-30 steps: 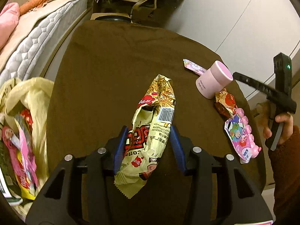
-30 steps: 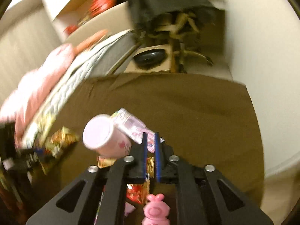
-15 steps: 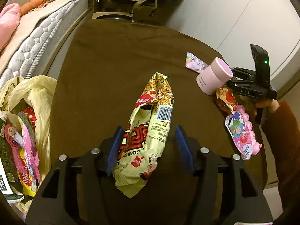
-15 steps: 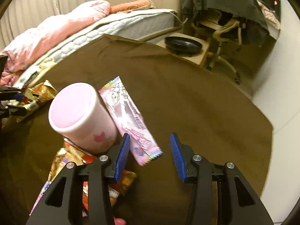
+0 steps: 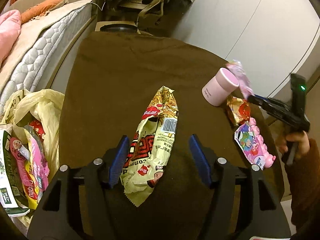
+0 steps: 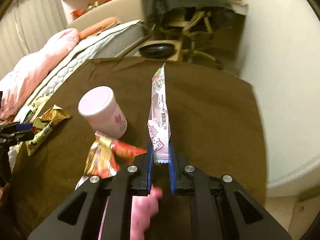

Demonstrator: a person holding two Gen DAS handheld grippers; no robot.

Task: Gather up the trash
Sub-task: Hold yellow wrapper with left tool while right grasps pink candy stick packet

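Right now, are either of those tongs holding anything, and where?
Right tongs pinch the pink wrapper by its near end. Left tongs stand open around the noodle packet, gripping nothing.

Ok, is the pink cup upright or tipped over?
Tipped. The pink cup leans on the table, its flat end raised; contents cannot be told.

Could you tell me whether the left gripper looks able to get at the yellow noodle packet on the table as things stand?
Probably yes. The left gripper is open, its jaws having just widened, and the yellow noodle packet lies flat between its fingers on the brown table with nothing covering it.
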